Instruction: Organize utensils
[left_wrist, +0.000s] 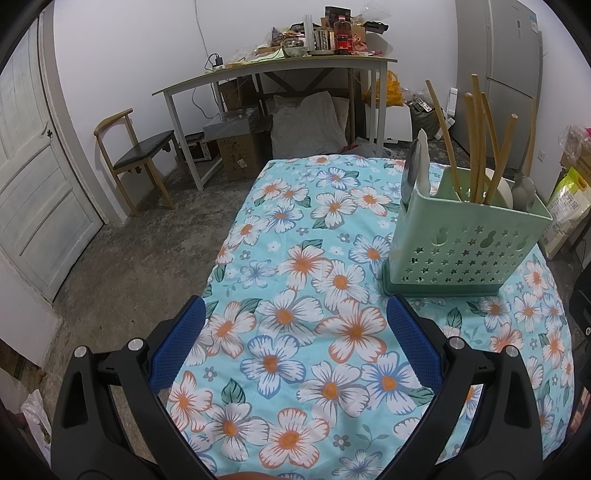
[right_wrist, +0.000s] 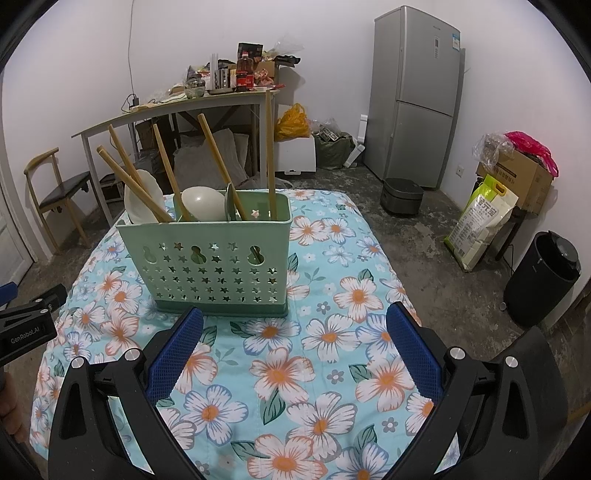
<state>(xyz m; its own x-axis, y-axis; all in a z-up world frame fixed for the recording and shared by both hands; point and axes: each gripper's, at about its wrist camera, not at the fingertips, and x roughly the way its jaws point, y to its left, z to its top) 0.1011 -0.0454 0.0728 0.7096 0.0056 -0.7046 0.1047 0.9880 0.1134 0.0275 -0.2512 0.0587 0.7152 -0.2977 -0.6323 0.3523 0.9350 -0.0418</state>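
Note:
A pale green utensil holder (left_wrist: 469, 236) (right_wrist: 210, 258) with star cut-outs stands upright on the flowered tablecloth (left_wrist: 314, 295) (right_wrist: 314, 332). Several wooden chopsticks (left_wrist: 480, 147) (right_wrist: 218, 162) lean out of it, together with white spoons (right_wrist: 203, 205) (left_wrist: 423, 162). My left gripper (left_wrist: 295, 314) is open over bare cloth, with the holder ahead to its right. My right gripper (right_wrist: 295, 325) is open too, just in front of the holder's base. Nothing lies between either pair of blue pads. The left gripper's black body (right_wrist: 26, 321) shows at the right wrist view's left edge.
Beyond the table edge lie a grey floor, a wooden chair (left_wrist: 136, 155), a cluttered white desk (left_wrist: 280, 70) and a white door (left_wrist: 33, 192). A grey fridge (right_wrist: 417, 99), a rice bag (right_wrist: 480, 221), boxes and a black bin (right_wrist: 543, 280) stand to the right.

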